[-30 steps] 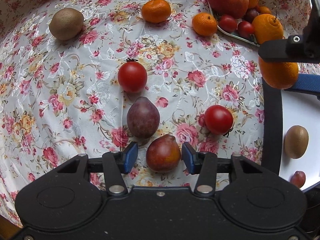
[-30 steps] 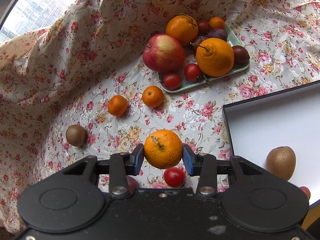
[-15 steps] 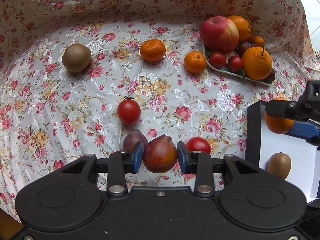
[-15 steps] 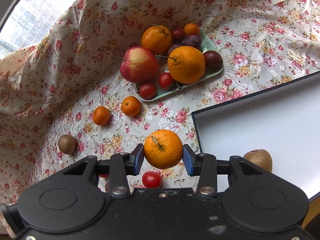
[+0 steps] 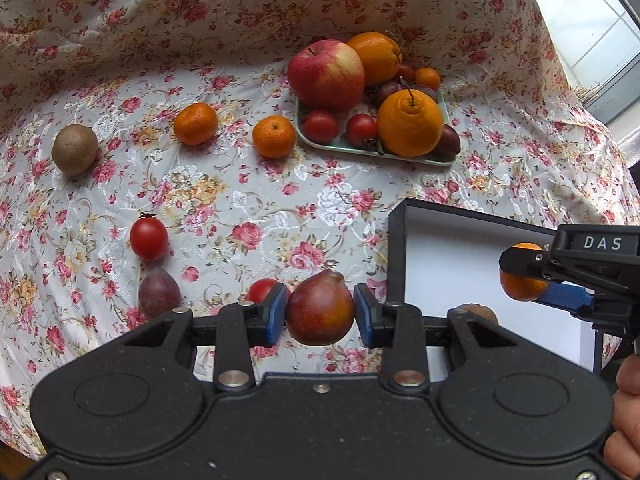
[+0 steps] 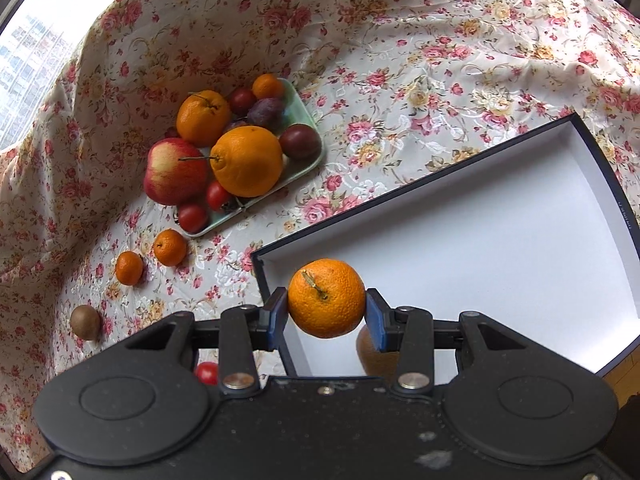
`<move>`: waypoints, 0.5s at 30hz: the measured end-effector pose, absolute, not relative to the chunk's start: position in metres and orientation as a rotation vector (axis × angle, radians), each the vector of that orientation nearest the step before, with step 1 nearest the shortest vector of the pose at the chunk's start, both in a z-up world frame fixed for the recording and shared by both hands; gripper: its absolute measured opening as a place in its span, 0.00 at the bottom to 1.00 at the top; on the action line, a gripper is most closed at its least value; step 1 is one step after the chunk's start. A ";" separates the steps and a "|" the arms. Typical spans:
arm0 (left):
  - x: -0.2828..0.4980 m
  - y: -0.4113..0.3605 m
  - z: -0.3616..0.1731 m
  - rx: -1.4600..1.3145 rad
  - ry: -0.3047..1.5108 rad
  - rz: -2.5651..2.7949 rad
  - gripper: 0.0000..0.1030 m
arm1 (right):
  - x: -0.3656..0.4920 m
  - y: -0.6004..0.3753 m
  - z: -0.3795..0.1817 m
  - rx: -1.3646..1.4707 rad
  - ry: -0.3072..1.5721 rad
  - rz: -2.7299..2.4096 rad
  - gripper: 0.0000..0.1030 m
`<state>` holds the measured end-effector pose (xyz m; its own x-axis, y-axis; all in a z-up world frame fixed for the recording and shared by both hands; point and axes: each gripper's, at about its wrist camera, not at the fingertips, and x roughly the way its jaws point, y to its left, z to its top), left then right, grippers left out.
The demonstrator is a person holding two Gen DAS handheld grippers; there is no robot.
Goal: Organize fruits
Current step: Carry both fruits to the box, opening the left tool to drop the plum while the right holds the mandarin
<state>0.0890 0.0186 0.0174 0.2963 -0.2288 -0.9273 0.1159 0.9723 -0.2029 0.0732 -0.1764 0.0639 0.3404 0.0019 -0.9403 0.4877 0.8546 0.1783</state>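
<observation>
Left gripper (image 5: pixel 320 314) pinches a dark red pointed plum (image 5: pixel 320 308) above the floral tablecloth (image 5: pixel 248 200), beside the black-walled white box's (image 5: pixel 396 264) near corner. Right gripper (image 6: pixel 326 312) clamps a stemmed orange mandarin (image 6: pixel 326 298) over that corner; a brown kiwi (image 6: pixel 374 354) lies beneath.

It looks like a home: a worktop draped in a floral tablecloth (image 5: pixel 240 200), a green tray (image 5: pixel 344 146) of fruit beyond the fingers, and daylight from a window (image 6: pixel 32 44).
</observation>
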 end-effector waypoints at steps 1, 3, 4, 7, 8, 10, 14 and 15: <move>0.087 0.012 0.017 -0.097 1.250 -0.239 0.43 | 0.070 -0.183 0.064 0.479 1.191 -0.344 0.42; 0.082 -0.003 0.017 -0.083 1.252 -0.263 0.43 | 0.064 -0.197 0.063 0.478 1.188 -0.367 0.42; 0.080 -0.008 0.017 -0.079 1.253 -0.274 0.43 | 0.061 -0.203 0.063 0.475 1.186 -0.377 0.42; 0.075 -0.030 0.017 -0.055 1.251 -0.309 0.43 | 0.051 -0.223 0.061 0.473 1.186 -0.411 0.42; 0.072 -0.039 0.018 -0.042 1.247 -0.320 0.43 | 0.047 -0.230 0.061 0.478 1.187 -0.422 0.42; 0.067 -0.053 0.018 -0.021 1.243 -0.341 0.43 | 0.040 -0.243 0.060 0.485 1.187 -0.443 0.42; 0.057 -0.081 0.016 0.013 1.248 -0.410 0.43 | 0.024 -0.271 0.059 0.493 1.181 -0.496 0.42; 0.055 -0.087 0.015 0.023 1.248 -0.424 0.43 | 0.021 -0.277 0.059 0.501 1.180 -0.508 0.42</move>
